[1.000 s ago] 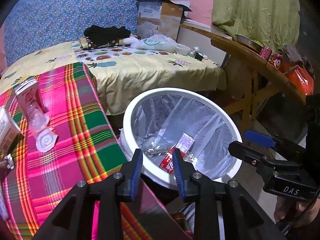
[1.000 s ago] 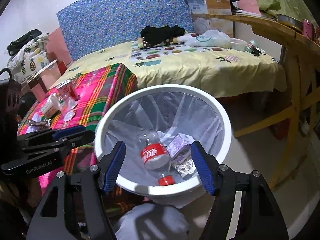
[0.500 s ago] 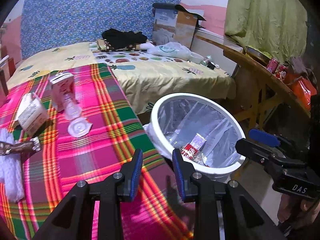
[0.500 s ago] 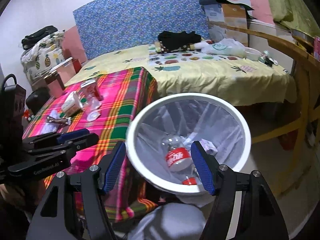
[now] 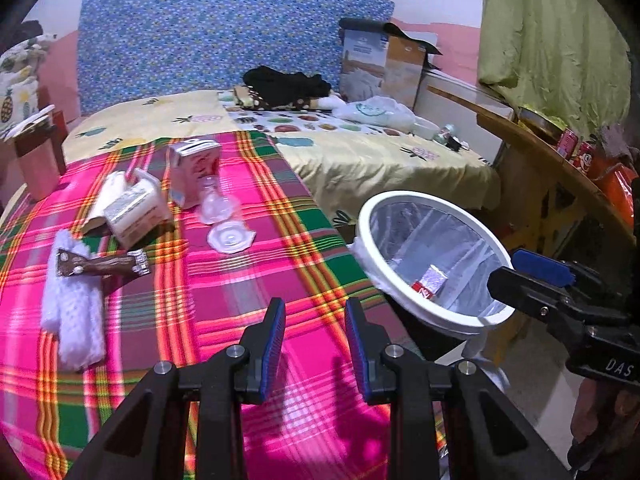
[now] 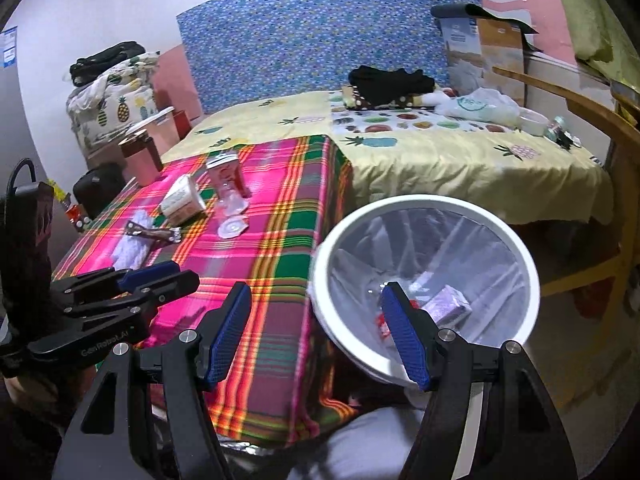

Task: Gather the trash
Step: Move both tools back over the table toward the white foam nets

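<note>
Cartons (image 5: 136, 210), a clear cup (image 5: 214, 204), a lid (image 5: 230, 238) and a wrapper (image 5: 102, 268) litter my plaid table's (image 5: 224, 292) far-left corner, the lined white bin (image 6: 424, 280) beside its right edge; my left gripper (image 5: 314, 346) hangs narrow and empty, my right gripper (image 6: 316, 334) wide.

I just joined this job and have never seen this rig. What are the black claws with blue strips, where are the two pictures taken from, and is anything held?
They are two hand-held grippers, each with a camera looking along its jaws. One picture is from the left gripper, the other from the right gripper. Both stand open and hold nothing. On the plaid tablecloth lie a pink carton, a white carton, a clear cup, a plastic lid, a brown wrapper and a white netting piece. Beside the table stands the lined white bin, already holding some trash.
</note>
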Demonstrator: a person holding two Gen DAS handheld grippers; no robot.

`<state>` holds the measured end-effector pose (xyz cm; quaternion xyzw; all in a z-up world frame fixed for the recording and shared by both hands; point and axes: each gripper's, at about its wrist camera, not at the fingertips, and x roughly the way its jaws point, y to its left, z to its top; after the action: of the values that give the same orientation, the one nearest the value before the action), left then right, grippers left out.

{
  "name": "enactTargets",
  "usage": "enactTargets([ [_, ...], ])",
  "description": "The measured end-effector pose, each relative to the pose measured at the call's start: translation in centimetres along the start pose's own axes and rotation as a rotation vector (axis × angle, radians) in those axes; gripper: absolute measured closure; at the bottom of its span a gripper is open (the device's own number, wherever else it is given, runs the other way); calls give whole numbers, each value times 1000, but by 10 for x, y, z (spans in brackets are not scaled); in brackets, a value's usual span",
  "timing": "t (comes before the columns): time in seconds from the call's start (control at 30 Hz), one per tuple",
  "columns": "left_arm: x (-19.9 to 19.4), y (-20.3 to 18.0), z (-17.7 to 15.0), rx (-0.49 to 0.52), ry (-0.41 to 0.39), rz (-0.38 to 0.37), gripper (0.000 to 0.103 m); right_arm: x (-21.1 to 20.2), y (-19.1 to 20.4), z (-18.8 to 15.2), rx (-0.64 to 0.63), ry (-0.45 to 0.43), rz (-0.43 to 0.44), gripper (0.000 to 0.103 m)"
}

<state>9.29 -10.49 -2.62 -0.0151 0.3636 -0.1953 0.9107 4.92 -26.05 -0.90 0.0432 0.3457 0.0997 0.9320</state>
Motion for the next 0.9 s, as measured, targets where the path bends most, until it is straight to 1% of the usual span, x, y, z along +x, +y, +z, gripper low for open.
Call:
enactTargets([
  [0.27,-16,14,-10,-30,-12,53,73,5,20,-3,-25,9,23,34],
  [0.4,-23,26,-15,-52,-14,80,73,9,29,-2,-39,18,54,34],
  [0.57,-30,45,-21,-81,-13,114,73,14,41,0,-54,21,103,34],
  [0.9,-42,85,-24,-151,-32,180,73,26,58,8,-75,37,143,34],
])
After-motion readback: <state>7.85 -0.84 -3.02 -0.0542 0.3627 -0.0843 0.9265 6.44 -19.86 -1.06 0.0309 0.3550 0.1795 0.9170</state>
